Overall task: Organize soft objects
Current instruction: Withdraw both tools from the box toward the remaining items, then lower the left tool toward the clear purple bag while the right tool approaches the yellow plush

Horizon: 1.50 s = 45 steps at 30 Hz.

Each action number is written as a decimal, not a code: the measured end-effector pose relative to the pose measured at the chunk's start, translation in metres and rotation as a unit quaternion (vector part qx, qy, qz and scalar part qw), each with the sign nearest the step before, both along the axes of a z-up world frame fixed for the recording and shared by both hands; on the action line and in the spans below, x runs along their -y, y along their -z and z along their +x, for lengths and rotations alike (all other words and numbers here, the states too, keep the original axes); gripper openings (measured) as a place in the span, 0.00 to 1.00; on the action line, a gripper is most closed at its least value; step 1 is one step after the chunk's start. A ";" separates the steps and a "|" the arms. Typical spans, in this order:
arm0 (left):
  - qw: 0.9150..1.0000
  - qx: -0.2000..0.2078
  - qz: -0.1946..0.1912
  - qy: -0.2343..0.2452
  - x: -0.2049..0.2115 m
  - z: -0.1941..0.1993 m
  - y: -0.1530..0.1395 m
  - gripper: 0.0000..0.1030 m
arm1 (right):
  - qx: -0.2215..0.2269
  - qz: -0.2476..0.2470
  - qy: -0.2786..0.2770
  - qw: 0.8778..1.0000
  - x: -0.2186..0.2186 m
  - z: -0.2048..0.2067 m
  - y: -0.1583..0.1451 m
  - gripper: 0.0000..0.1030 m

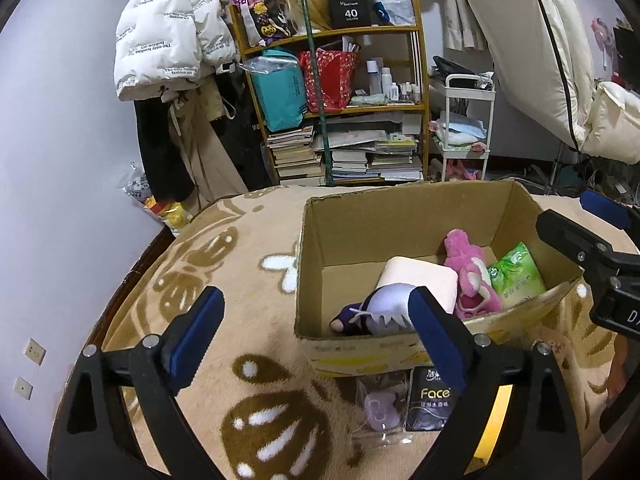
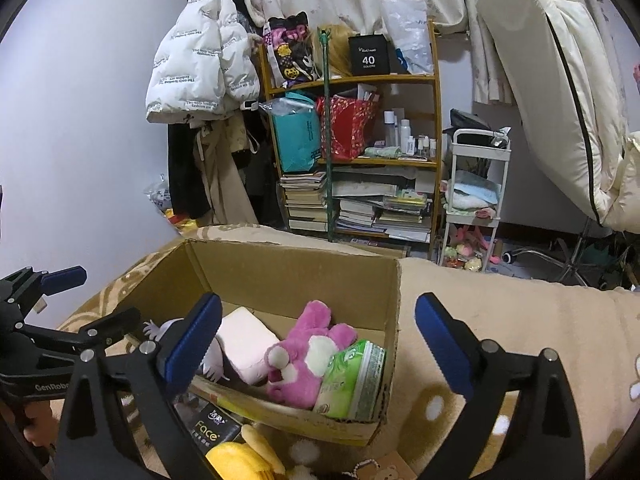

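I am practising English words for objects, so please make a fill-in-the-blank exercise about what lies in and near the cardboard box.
1. The pink plush toy lies inside the ____ box.
2. Between the pale pink pillow and the green tissue pack lies the ____ plush toy.
3. The black pack printed "Face" lies ____ the box, on the blanket.
4. Both the left gripper and the right gripper are ____.

Missing words: cardboard; pink; outside; open
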<state>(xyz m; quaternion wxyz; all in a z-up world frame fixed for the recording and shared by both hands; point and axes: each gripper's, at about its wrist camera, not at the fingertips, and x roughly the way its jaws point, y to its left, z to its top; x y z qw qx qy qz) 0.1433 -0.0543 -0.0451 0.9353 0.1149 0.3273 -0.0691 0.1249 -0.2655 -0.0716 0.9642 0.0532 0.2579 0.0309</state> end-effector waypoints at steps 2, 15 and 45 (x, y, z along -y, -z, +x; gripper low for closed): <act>1.000 0.001 -0.006 0.004 -0.003 -0.006 -0.004 0.90 | 0.002 -0.003 0.000 1.000 -0.001 -0.005 -0.003 0.99; 0.999 0.004 -0.051 -0.002 -0.029 -0.047 -0.028 0.96 | 0.016 -0.024 0.006 1.000 -0.006 -0.055 -0.025 1.00; 0.992 -0.107 -0.067 -0.026 -0.049 -0.060 0.003 0.96 | -0.009 -0.053 -0.008 0.999 -0.025 -0.098 -0.026 1.00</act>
